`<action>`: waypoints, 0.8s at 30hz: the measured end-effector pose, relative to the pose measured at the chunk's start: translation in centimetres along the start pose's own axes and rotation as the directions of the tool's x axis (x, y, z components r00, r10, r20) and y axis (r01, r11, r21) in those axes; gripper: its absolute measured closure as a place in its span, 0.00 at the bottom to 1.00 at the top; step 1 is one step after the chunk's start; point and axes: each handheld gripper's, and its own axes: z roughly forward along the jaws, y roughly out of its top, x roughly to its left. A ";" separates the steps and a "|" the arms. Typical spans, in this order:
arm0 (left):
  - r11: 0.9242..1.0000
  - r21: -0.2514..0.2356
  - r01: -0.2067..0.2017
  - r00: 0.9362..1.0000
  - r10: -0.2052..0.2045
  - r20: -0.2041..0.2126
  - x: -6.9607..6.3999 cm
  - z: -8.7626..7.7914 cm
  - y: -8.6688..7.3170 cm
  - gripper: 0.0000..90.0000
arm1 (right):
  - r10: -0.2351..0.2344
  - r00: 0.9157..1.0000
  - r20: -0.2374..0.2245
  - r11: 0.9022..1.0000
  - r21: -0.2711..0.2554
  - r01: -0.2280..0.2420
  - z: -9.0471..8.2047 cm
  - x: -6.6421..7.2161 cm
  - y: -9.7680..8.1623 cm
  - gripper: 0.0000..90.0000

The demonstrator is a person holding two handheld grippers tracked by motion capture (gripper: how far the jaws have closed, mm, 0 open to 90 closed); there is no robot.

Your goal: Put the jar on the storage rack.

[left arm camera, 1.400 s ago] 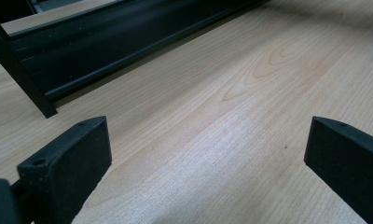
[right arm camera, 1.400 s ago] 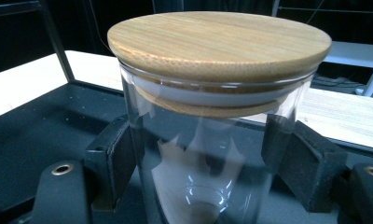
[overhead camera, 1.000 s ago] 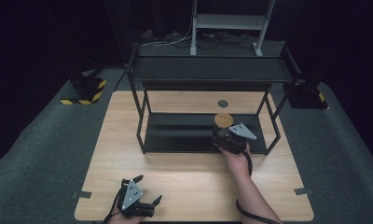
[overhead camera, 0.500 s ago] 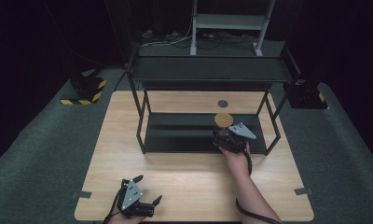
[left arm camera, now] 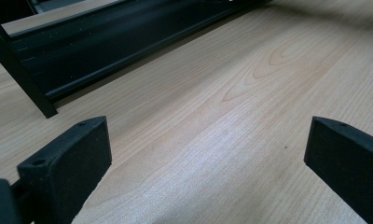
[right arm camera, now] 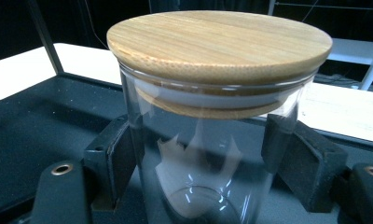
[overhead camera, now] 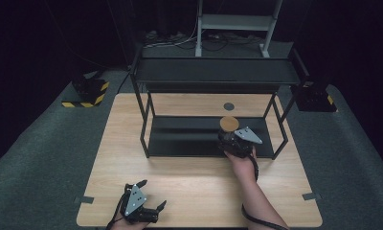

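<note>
A clear glass jar (right arm camera: 208,158) with a round bamboo lid (right arm camera: 219,44) stands over the lower shelf (overhead camera: 189,136) of a black two-level rack. My right gripper (right arm camera: 201,158) is shut on the jar's body, one black pad pressing each side. In the high view the jar's lid (overhead camera: 229,124) shows just beyond my right gripper (overhead camera: 230,138), at the right part of that shelf. My left gripper (overhead camera: 151,197) rests near the table's front left edge, jaws wide apart. In the left gripper view its fingers (left arm camera: 72,156) frame bare wood with nothing between them.
The black rack's top shelf (overhead camera: 216,72) overhangs the lower one, with thin posts (overhead camera: 145,122) at its corners. A small dark disc (overhead camera: 229,106) lies on the wooden table (overhead camera: 199,187) behind the rack. Dark boxes sit on the grey floor at both sides.
</note>
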 end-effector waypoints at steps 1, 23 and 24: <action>1.000 0.000 0.001 1.000 -0.001 0.000 0.0 0.0 0.0 0.01 | -0.004 1.000 0.000 1.000 -0.001 0.004 0.0 0.0 0.0 0.28; 1.000 -0.001 0.001 1.000 -0.001 0.001 0.0 0.0 0.0 0.01 | -0.008 1.000 -0.004 1.000 0.003 0.008 0.2 0.1 0.1 0.27; 1.000 -0.001 0.001 1.000 -0.001 0.001 0.0 0.0 0.0 0.01 | -0.009 1.000 -0.004 1.000 0.004 0.009 0.2 0.1 0.1 0.27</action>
